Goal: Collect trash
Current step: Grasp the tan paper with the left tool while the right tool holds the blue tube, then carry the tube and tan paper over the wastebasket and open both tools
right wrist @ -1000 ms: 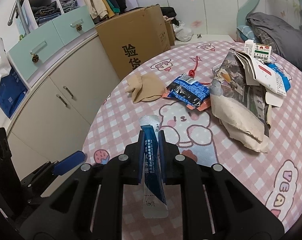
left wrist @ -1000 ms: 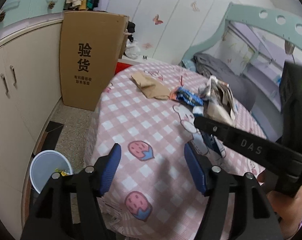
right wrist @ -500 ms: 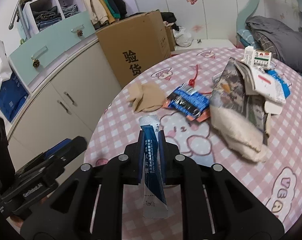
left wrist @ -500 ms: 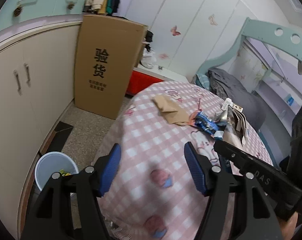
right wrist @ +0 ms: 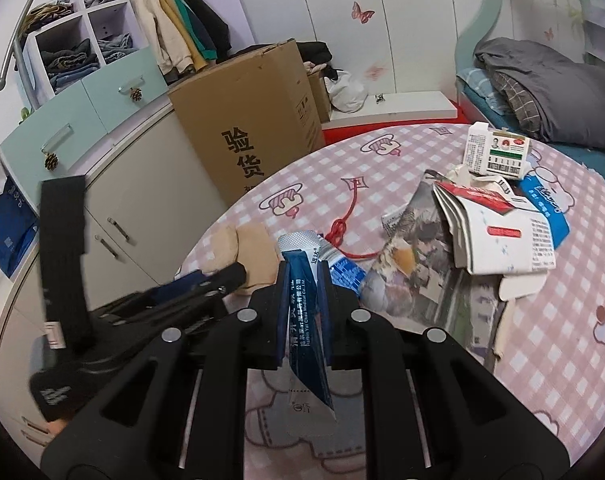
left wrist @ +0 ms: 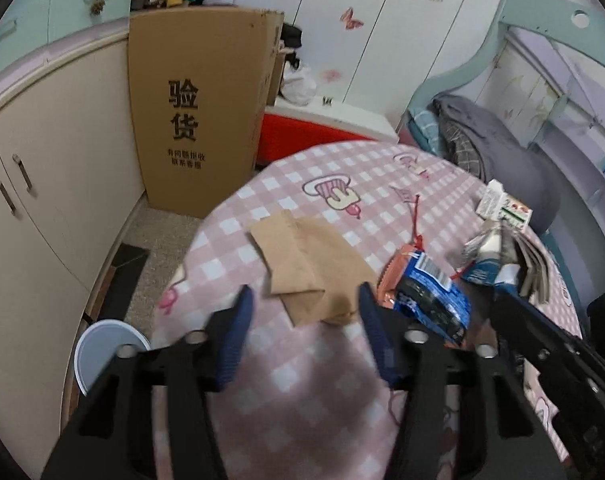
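The right gripper [right wrist: 302,276] is squeezed tight on a blue packet [right wrist: 304,320], which stands up between its two fingers with its silver top poking out at 12 o'clock

The left gripper [left wrist: 304,308] has its jaws apart and they are closing, with nothing between them. It hangs over the near edge of the round table with the pink checked cloth [left wrist: 302,408]. Just past its tips, at 12 o'clock, lies a flat brown paper piece [left wrist: 302,268] on the cloth

At 2 o'clock from the left gripper is a blue and orange snack wrapper [left wrist: 426,300], and beyond that a heap of crumpled newspaper [right wrist: 422,264] and folded papers [right wrist: 502,236]. A small white box [right wrist: 496,156] sits at the far side of the heap. A red string [right wrist: 350,216] lies on the cloth between the brown piece and the heap

Down on the floor at 8 o'clock from the left gripper stands a white bin [left wrist: 106,348], next to the cream cupboard [left wrist: 42,200]. A tall cardboard box [left wrist: 198,108] leans behind the table at 11 o'clock
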Demonstrator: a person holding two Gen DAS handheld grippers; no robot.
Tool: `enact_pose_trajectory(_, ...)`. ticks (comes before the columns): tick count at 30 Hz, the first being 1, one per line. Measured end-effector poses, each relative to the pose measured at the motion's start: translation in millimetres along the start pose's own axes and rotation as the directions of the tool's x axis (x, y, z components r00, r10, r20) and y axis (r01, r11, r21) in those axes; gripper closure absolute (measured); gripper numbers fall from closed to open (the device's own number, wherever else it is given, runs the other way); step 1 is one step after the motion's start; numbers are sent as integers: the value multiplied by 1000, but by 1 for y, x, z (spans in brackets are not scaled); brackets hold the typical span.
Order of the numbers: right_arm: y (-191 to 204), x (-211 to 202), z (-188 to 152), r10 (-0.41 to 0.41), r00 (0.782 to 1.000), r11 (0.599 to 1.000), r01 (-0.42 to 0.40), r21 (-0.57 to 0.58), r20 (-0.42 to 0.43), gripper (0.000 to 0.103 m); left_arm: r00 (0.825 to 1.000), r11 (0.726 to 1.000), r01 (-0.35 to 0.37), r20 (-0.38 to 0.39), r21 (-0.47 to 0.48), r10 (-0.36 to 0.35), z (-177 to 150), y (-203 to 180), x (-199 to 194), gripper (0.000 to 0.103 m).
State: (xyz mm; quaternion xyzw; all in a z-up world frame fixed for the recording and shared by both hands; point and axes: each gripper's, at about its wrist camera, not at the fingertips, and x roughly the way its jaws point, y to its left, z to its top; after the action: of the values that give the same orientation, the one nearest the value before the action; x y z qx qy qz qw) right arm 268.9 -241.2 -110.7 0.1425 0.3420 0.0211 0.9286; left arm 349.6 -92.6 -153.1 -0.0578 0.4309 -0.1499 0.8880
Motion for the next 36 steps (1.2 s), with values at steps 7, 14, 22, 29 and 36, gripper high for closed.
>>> enact_pose_trajectory(7,19,6,-1,31,999,999,-31,-24,-13,89,997,1000,20,69,4,-20,-5,14,-21,101)
enact_pose_trajectory(14,78,4,-5,102,995,990,-103,-97,-15,89,983,998,12,182,-54,-2,-15,60,-78,101)
enact_pose_trajectory(22,169,23,-21,210,974,951,-223,-214,-81,89,953,978,-123,255,-171,164,-40,146,-127,101)
enact_pose_trajectory(29,243,70,-48,258,948,902,-305,-304,-187,89,939,928,-225,189,-298,288,-55,227,-124,101)
enact_pose_trajectory(36,288,135,-74,260,921,879,-349,-324,-289,89,916,838,-326,71,-438,394,-71,301,-98,101)
